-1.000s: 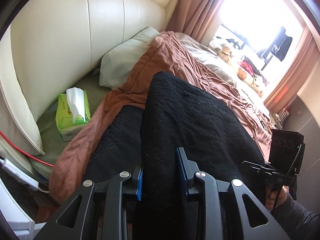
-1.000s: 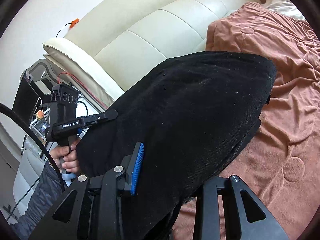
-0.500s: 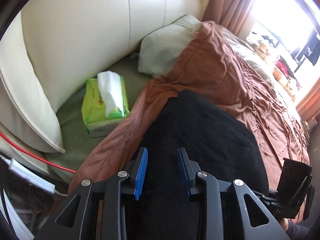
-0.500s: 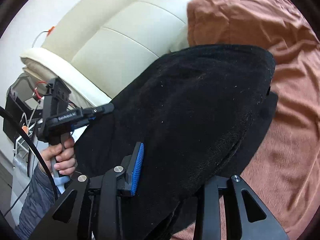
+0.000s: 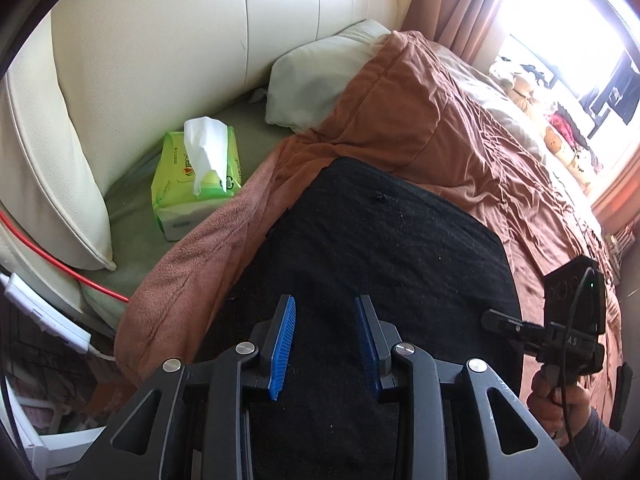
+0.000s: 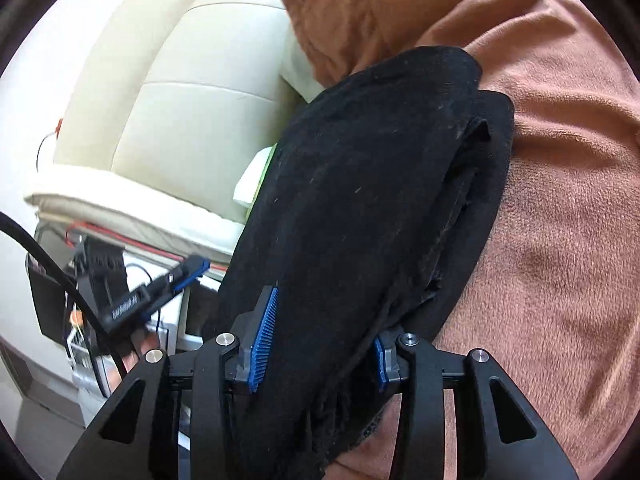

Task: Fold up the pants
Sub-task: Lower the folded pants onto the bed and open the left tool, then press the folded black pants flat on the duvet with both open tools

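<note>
The black pants [image 5: 384, 240] lie folded in layers on the brown blanket [image 5: 420, 120]. My left gripper [image 5: 325, 340] is open just above their near end, its blue pads [image 5: 284, 340] apart with no cloth between them. In the right wrist view my right gripper [image 6: 320, 344] has a thick fold of the pants [image 6: 372, 184] between its blue pads [image 6: 262, 340]. The layered edges show on the right side of the stack. The left gripper [image 6: 160, 292] also shows at left in that view, and the right gripper [image 5: 560, 332] at right in the left wrist view.
A green tissue pack [image 5: 196, 176] sits on the sheet by the cream headboard [image 5: 160, 40]. A pale pillow [image 5: 320, 76] lies beyond it. A red cable [image 5: 60, 260] and a white power strip [image 5: 48, 316] hang at the bed's left edge. A bright window [image 5: 568, 60] is at far right.
The folded-over part of the pants has come down onto the lower layers and now lies flat. My left gripper has let go and its pads have spread. My right gripper has stayed on the fold.
</note>
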A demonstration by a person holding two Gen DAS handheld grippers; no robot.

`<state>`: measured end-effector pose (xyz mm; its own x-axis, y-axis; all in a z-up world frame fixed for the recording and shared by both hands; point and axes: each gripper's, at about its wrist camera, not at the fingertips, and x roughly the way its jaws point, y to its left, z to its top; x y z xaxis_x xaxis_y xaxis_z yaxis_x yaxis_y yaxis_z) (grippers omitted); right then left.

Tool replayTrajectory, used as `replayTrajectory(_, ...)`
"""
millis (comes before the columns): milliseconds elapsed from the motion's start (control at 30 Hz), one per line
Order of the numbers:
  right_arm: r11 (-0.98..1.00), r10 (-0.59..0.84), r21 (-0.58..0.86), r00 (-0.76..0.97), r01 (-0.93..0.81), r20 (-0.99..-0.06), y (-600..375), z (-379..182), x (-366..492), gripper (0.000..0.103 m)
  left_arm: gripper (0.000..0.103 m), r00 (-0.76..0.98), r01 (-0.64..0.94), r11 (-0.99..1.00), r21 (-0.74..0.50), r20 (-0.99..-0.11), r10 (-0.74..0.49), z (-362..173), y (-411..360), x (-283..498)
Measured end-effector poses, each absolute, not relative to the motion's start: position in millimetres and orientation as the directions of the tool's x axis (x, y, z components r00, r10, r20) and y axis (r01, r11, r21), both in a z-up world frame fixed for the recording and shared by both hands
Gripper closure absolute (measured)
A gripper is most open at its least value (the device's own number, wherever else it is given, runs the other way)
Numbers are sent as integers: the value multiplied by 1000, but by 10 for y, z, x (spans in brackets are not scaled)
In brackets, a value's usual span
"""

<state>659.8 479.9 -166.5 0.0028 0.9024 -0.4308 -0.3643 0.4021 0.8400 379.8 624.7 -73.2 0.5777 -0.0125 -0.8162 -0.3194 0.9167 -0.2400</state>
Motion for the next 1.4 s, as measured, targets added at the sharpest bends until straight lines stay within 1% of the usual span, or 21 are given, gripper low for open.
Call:
replayTrajectory(67,407,903,853,1,-327,-431,4807,-1673,6660,65,70,568,-327,915,-235,-823,-8,-759,6243,3756)
replayTrajectory(167,441,886,824,29,-356,-462,4809,-1613,6643,65,70,555,-352,905,-239,-832,-3,-831,6255,3684)
replayTrajectory(233,472,870,763,91,-443,-485,4831,-1473,6523,76,70,547,-362,903,-232,-837,4,-874,6249,3641)
replayTrajectory(300,484,862,700,148,-525,-485,4830,-1323,6360,77,70,541,-368,901,-232,-841,4,-909,6243,3604)
replayTrajectory(367,525,835,662,170,-535,-524,4858,-1364,6321,77,70,545,-374,894,-247,-838,-3,-925,6246,3569)
replayTrajectory(433,550,814,685,124,-479,-567,4873,-1512,6399,73,70,558,-373,890,-261,-830,-9,-904,6226,3535)
replayTrajectory(467,540,822,709,102,-453,-561,4829,-1540,6436,72,70,559,-374,893,-252,-829,0,-889,6203,3524)
replayTrajectory(533,545,815,698,98,-464,-572,4762,-1451,6423,71,70,561,-365,897,-247,-828,0,-863,6156,3506)
replayTrajectory(600,575,788,637,139,-513,-599,4714,-1300,6359,71,70,572,-359,898,-252,-820,-2,-835,6127,3488)
replayTrajectory(667,612,763,567,221,-552,-608,4586,-1146,6313,71,70,580,-356,901,-249,-815,4,-806,6101,3480)
replayTrajectory(733,632,752,535,276,-560,-598,4408,-1049,6324,71,70,583,-353,900,-254,-812,0,-787,6090,3482)
replayTrajectory(833,622,758,529,274,-577,-592,4315,-954,6345,71,70,581,-351,904,-243,-814,7,-759,6065,3476)
replayTrajectory(1067,564,781,439,280,-699,-559,4402,-719,6275,71,70,584,-338,907,-251,-812,-7,-756,5998,3408)
replayTrajectory(1167,523,789,414,239,-745,-566,4565,-748,6260,71,70,586,-320,912,-256,-810,-21,-795,5955,3394)
replayTrajectory(1267,493,785,383,210,-781,-582,4750,-824,6273,71,70,544,-339,917,-211,-839,8,-898,5936,3415)
replayTrajectory(1400,514,742,315,230,-798,-630,4895,-993,6356,73,71,520,-360,908,-213,-854,6,-1035,5965,3377)
